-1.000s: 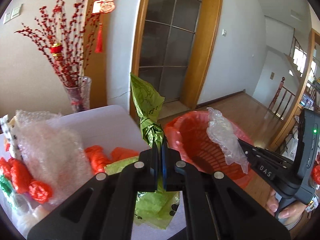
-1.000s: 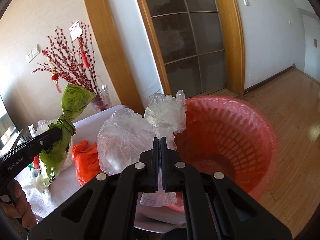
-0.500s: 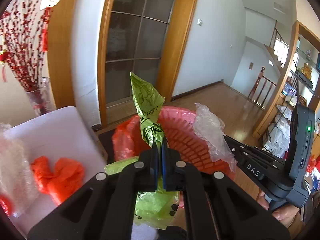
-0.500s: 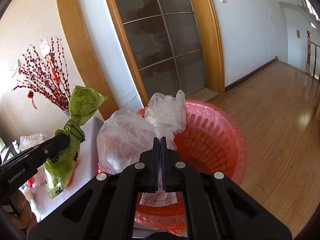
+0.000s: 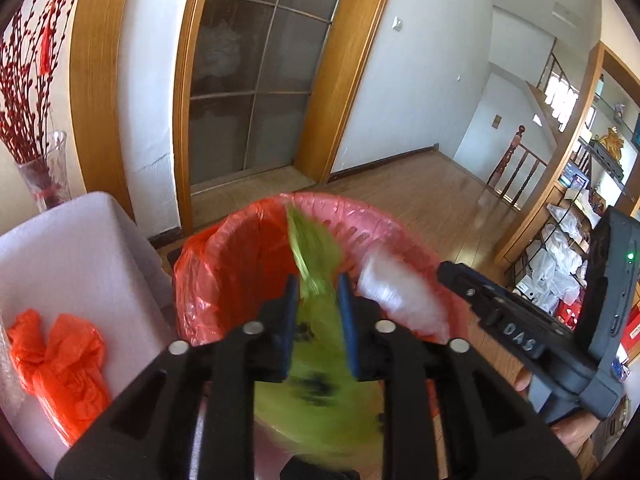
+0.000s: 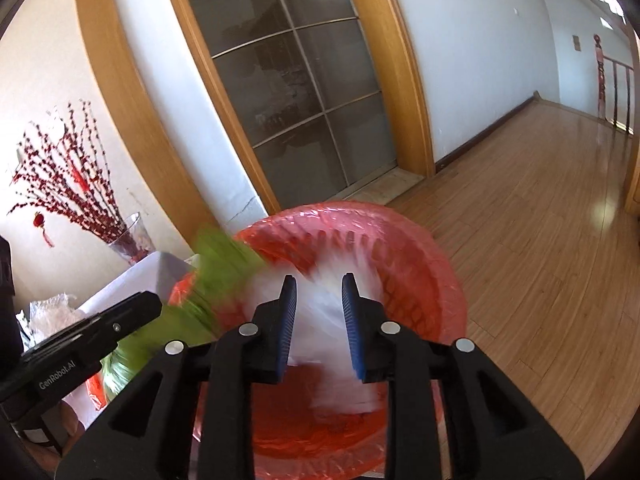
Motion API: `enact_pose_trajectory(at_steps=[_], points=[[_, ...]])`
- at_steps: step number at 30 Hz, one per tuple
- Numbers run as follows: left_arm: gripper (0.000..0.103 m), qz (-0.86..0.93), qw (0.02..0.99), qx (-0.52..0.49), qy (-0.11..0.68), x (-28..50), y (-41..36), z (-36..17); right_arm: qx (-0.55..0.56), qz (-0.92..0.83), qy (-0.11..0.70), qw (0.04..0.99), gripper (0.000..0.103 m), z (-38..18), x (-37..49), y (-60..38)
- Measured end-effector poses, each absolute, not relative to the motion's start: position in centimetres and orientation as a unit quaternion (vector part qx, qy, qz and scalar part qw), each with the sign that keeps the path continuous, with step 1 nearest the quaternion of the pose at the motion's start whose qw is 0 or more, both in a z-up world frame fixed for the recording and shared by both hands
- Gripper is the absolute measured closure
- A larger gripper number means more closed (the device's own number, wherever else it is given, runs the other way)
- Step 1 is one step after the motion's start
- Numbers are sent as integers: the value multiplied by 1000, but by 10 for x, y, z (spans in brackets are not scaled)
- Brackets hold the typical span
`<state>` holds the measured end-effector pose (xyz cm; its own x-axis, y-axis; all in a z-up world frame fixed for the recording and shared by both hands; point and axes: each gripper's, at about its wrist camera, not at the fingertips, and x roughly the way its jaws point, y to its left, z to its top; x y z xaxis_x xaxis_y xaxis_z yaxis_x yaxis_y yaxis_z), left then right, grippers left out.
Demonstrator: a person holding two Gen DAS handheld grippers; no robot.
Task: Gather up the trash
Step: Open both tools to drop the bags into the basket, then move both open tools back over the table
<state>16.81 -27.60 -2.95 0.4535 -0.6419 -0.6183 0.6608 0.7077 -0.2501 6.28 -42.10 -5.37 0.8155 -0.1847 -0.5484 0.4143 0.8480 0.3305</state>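
Both tools are over the red-lined basket (image 5: pixel 248 264), which stands on the wooden floor (image 6: pixel 540 220) against the corner of the white table (image 5: pixel 76 248).

Left tool (image 5: pixel 317 312): jaws opening, blue pads apart. The green bag (image 5: pixel 320 376) is between them, motion-blurred and streaked downward over the basket mouth; pads do not appear to press it.

Right tool (image 6: pixel 319 312): jaws opening likewise. The clear plastic bag (image 6: pixel 320 320) is between the pads, blurred, over the basket interior; no visible pinch.

Seen from the left wrist, the right tool's fingers cross in from the right beside the basket rim, close to the clear bag.

Surroundings: crumpled orange bag (image 5: pixel 60 364) on the table, near its edge. Glass vase (image 5: pixel 44 176) with red branches at the table's far corner. Bubble wrap (image 6: pixel 50 312) further along the table. Glazed door (image 6: pixel 296 80) in a wooden frame behind the basket. Cluttered shelves (image 5: pixel 568 264) far right.
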Motion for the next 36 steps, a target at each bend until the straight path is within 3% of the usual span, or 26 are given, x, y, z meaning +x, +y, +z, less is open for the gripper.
enact_pose_trajectory(at_steps=[5, 8, 12, 22, 36], points=[[70, -353, 865, 20, 356, 168, -260, -35, 204, -184, 264, 925, 78, -58, 55, -418], [57, -317, 883, 34, 344, 163, -244, -33, 178, -187, 266, 929, 77, -54, 53, -407], [44, -263, 908, 51, 324, 153, -217, -28, 150, -171, 266, 937, 67, -47, 56, -390], [36, -146, 946, 55, 284, 134, -125, -8, 125, -126, 248, 952, 37, -31, 68, -335], [33, 1, 967, 7, 253, 111, 18, 11, 74, 31, 294, 953, 40, -31, 114, -215]])
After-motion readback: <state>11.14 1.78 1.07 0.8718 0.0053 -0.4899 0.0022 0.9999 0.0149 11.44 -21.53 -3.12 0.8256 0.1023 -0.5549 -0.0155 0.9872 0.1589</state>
